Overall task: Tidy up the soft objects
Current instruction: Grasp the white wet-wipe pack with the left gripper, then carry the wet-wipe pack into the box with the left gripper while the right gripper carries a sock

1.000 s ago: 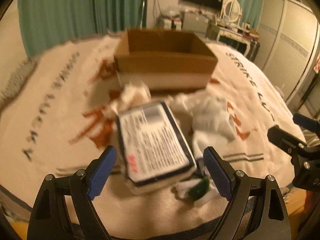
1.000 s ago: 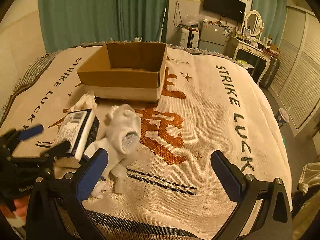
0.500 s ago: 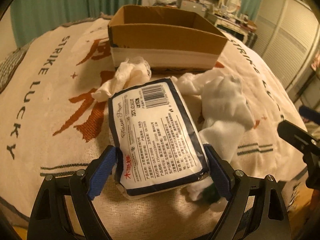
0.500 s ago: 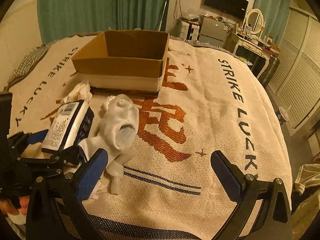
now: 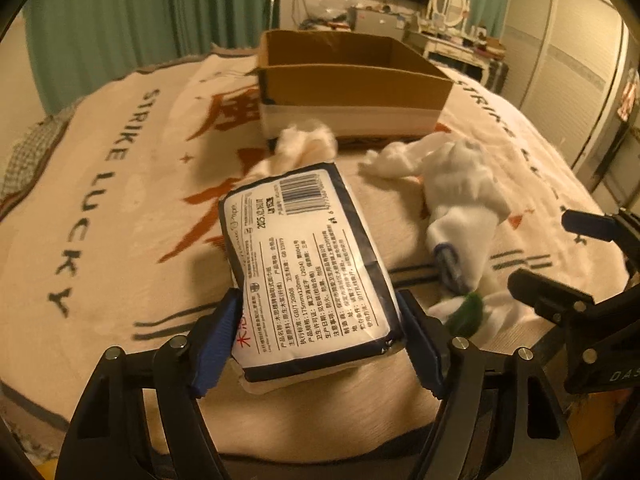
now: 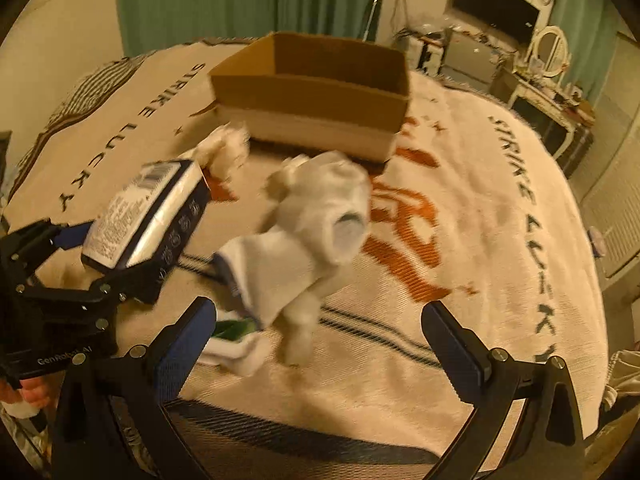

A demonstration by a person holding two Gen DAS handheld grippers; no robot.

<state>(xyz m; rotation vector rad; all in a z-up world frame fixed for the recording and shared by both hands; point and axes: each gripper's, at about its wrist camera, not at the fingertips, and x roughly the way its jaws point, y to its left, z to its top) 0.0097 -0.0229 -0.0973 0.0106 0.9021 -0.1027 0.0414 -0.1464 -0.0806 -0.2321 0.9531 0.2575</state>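
My left gripper [image 5: 320, 340] is shut on a white and navy tissue pack [image 5: 308, 260] and holds its near end above the bed; the pack also shows in the right wrist view [image 6: 144, 216]. A pile of white socks [image 6: 316, 236] lies in front of my right gripper [image 6: 320, 344], which is open and empty. The socks also show in the left wrist view [image 5: 460, 196]. A crumpled white cloth [image 5: 304, 144] lies by the open cardboard box [image 5: 352, 84], which stands further back on the bed [image 6: 312, 84].
The bed is covered by a cream blanket [image 6: 480, 208] with orange characters and "STRIKE LUCKY" lettering. A small green and white item [image 6: 234, 332] lies near my right gripper's left finger. Furniture and a wardrobe [image 6: 612, 184] stand beyond the bed's right edge.
My left gripper has closed on the tissue pack and lifted its near end. My right gripper has moved in toward the socks.
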